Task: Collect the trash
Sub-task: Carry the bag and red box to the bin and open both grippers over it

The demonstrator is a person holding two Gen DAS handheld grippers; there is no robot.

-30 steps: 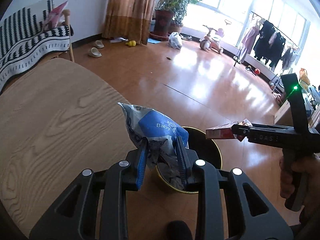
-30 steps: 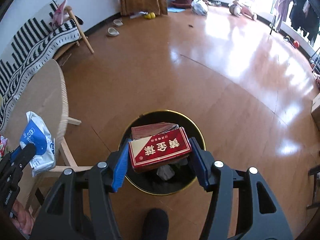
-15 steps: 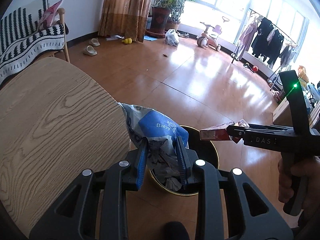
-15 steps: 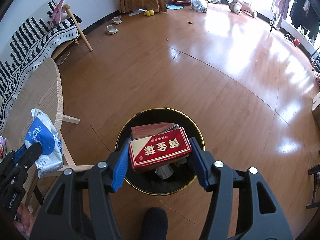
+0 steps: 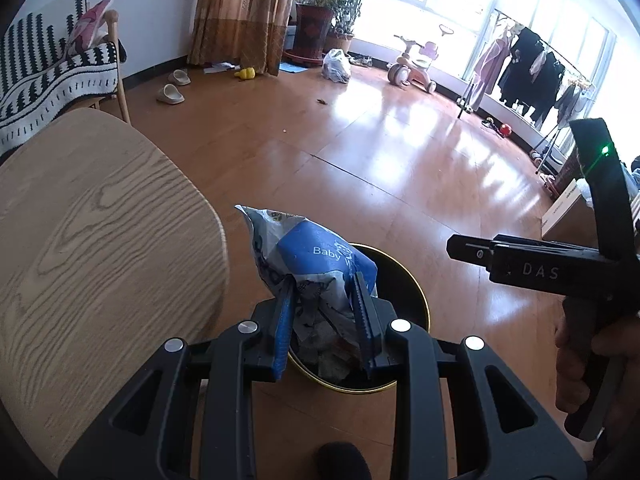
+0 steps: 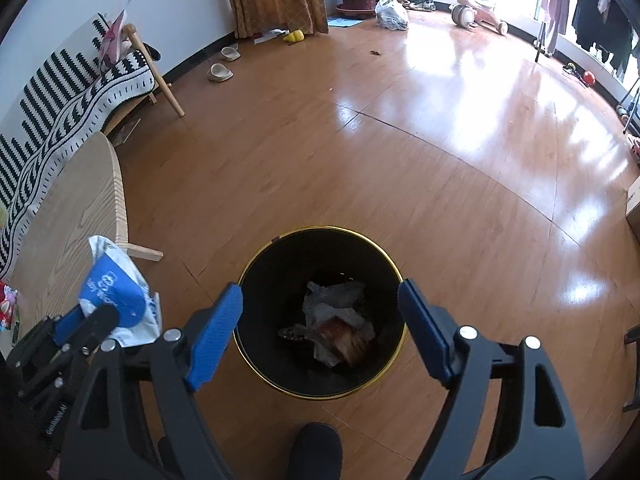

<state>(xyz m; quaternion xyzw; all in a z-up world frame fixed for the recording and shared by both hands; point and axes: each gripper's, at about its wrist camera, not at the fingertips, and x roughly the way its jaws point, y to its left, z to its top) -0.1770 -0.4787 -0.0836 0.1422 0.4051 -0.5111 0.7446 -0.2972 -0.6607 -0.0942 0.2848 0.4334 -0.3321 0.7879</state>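
My left gripper point(image 5: 325, 312) is shut on a crumpled blue and white wipes packet point(image 5: 310, 256) and holds it above the near rim of the black bin with a gold rim point(image 5: 416, 300). The packet also shows in the right wrist view point(image 6: 116, 292). My right gripper point(image 6: 320, 328) is open and empty, directly above the bin point(image 6: 320, 394). Crumpled wrappers and a reddish box point(image 6: 340, 332) lie in the bin. The right gripper shows from the side in the left wrist view point(image 5: 450, 246).
A round wooden table point(image 5: 88, 240) stands left of the bin. A striped sofa point(image 6: 72, 92) is behind it. Slippers point(image 6: 220, 72), a tricycle point(image 6: 476, 16), a plant pot and a clothes rack point(image 5: 532, 68) stand far off on the wooden floor.
My right gripper has opened and the red box it held has dropped into the bin. My left gripper has moved with the packet from the table toward the bin.
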